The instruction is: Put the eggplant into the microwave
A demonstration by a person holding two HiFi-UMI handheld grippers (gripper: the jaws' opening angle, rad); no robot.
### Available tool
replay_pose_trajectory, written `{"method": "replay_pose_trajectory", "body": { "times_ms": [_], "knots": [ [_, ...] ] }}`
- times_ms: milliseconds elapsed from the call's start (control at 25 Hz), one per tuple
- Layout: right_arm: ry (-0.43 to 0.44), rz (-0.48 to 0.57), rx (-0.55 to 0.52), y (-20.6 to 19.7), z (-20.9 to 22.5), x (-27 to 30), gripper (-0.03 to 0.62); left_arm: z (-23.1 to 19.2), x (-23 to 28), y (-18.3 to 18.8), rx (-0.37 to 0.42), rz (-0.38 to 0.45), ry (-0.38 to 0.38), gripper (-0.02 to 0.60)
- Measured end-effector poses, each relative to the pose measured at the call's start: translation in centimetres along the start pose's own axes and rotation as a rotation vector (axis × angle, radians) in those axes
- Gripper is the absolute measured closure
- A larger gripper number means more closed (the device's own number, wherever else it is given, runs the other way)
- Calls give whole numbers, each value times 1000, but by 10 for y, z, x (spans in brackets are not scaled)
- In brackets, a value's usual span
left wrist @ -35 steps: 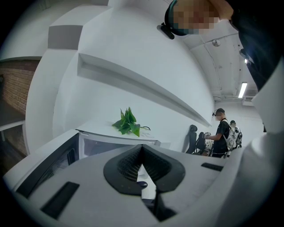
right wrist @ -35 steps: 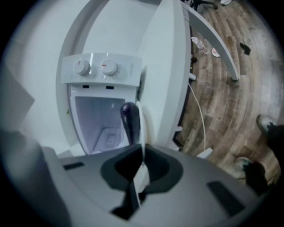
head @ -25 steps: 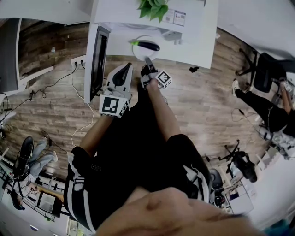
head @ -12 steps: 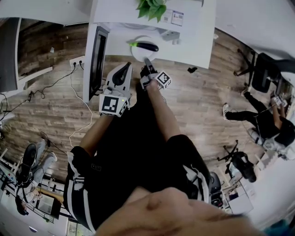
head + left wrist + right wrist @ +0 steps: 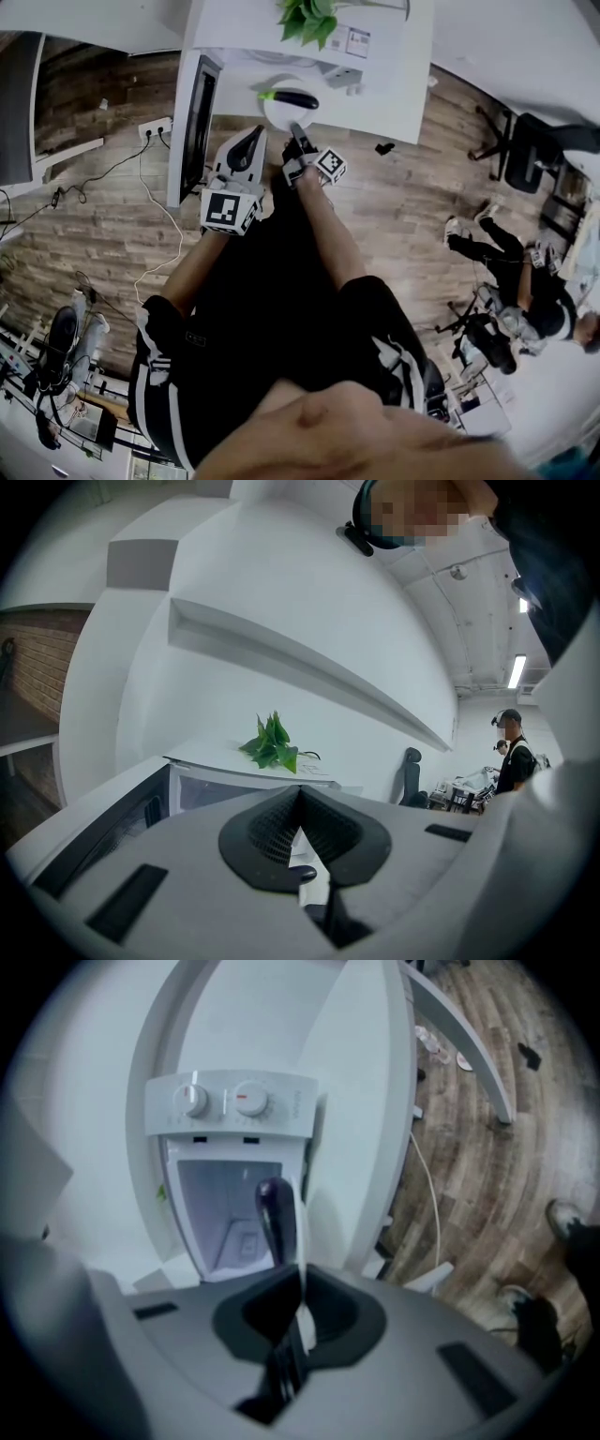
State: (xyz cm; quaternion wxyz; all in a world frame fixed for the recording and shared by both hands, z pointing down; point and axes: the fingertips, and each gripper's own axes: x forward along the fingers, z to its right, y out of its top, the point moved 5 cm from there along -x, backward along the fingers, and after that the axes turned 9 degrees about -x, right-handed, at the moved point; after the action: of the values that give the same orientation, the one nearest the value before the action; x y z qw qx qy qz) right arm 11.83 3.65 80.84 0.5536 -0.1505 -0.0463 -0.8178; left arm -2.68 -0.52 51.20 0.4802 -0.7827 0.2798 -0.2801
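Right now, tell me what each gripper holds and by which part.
The right gripper is shut on the near rim of the white plate that carries the eggplant. The left gripper holds nothing.

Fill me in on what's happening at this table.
A person works two handheld grippers. The right gripper is shut on the rim of a white plate carrying the eggplant, facing the open microwave. The left gripper hangs beside it, jaws together, holding nothing. The eggplant is not yet inside.
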Motion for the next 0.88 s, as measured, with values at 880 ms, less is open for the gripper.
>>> {"method": "replay_pose_trajectory", "body": {
  "times_ms": [880],
  "knots": [
    [50, -9, 16, 1, -54, 16, 556, -15, -21, 31, 19, 73, 98, 552]
  ]
}}
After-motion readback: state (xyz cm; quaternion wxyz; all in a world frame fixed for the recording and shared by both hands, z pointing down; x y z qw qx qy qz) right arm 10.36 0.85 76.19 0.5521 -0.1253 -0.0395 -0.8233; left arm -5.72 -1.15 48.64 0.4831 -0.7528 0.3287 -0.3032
